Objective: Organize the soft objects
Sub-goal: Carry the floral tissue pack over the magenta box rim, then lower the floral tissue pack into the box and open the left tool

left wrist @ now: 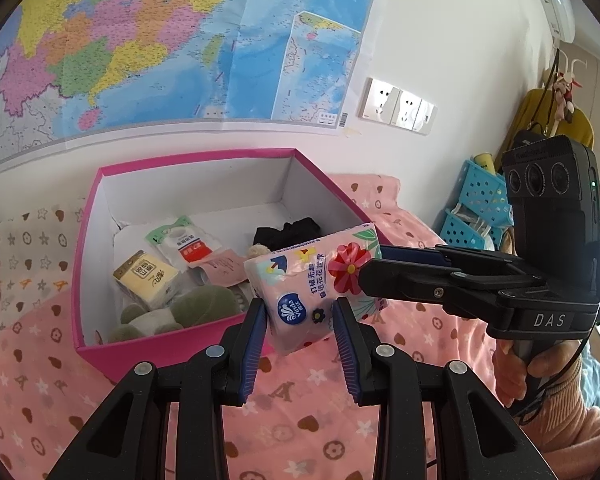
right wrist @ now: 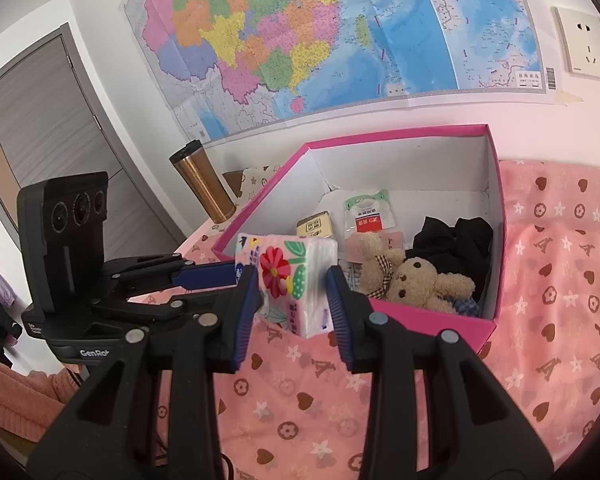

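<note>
You are holding the tissue pack [right wrist: 286, 280] between your right gripper [right wrist: 292, 292] and your left gripper [right wrist: 216, 276], which is reaching in from the left; both are pinching it just in front of the pink box [right wrist: 496, 216]. Inside the box a teddy bear [right wrist: 412, 280] is lying beside black fabric [right wrist: 456, 240], with small packets [right wrist: 340, 220] sitting behind it. A bronze tumbler [right wrist: 202, 176] is standing left of the box on the pink patterned cloth [right wrist: 552, 320]

tissue pack [left wrist: 312, 288] | pink floral | tilted, off the bedspread | just before pink box [left wrist: 100, 248]
</note>
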`<action>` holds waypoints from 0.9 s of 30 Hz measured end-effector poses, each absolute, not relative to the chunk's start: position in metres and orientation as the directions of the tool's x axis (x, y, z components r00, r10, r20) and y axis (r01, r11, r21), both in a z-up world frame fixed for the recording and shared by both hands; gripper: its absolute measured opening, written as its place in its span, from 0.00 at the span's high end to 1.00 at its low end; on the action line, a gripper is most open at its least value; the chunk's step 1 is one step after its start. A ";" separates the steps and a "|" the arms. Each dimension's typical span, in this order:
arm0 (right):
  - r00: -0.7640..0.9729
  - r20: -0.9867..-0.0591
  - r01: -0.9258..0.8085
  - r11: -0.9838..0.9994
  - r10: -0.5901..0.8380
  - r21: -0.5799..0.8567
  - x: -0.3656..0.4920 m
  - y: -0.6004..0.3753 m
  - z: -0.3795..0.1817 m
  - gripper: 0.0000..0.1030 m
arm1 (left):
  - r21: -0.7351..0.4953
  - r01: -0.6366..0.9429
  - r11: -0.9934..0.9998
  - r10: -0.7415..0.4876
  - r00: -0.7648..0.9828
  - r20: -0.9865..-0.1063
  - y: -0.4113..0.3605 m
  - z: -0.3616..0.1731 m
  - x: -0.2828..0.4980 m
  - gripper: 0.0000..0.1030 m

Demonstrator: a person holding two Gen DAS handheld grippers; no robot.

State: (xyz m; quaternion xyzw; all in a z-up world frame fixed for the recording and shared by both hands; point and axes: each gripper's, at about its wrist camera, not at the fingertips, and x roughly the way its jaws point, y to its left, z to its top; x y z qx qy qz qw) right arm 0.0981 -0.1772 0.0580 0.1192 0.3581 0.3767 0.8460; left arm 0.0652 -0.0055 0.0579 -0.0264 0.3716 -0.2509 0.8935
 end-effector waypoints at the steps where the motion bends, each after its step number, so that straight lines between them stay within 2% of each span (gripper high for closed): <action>1: 0.460 -0.515 -0.552 0.687 0.723 0.472 0.100 -0.177 0.058 0.63 | -0.233 0.428 0.873 -0.467 0.599 -0.651 -0.005 0.058 0.065 0.68; 27: 0.466 -0.513 -0.553 0.689 0.722 0.468 0.113 -0.174 0.064 0.63 | -0.214 0.418 0.883 -0.448 0.616 -0.648 -0.004 0.063 0.082 0.68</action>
